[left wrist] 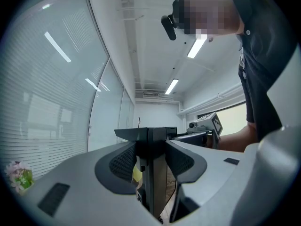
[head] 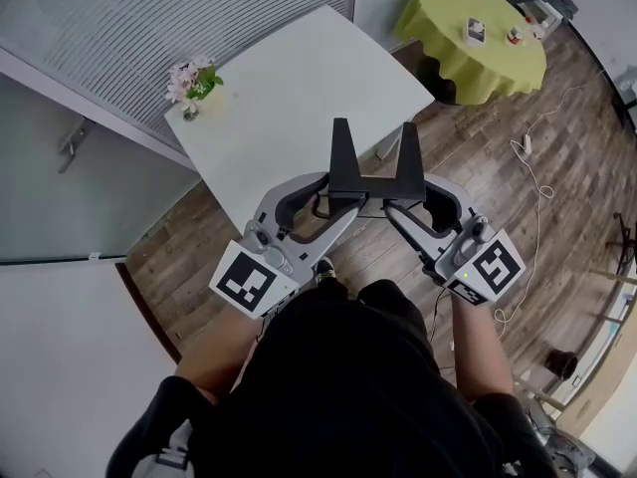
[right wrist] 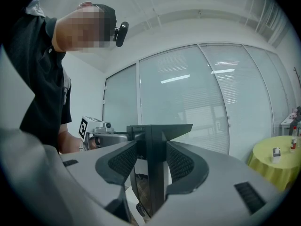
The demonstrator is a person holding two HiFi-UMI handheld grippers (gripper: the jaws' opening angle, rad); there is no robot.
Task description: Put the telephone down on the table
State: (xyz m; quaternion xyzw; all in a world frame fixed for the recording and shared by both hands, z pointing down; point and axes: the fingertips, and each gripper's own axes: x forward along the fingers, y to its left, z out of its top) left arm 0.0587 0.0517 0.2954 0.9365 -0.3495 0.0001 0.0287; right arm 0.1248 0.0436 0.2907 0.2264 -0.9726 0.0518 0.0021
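The telephone (head: 345,159) is a black piece with two upright wedge-shaped prongs, held in the air over the wooden floor just short of the white table (head: 299,88). My left gripper (head: 336,199) is shut on its left side and my right gripper (head: 398,205) on its right side. In the left gripper view the grey jaws of the left gripper (left wrist: 151,159) press on the telephone's black edge (left wrist: 157,138). The right gripper (right wrist: 151,161) clamps the telephone's other edge (right wrist: 155,140) the same way. Each view shows the opposite gripper behind the telephone.
A small vase of pink flowers (head: 192,83) stands at the table's left corner. A round table with a yellow-green cloth (head: 478,43) and small items is at the back right. A white cable and power strip (head: 528,147) lie on the floor.
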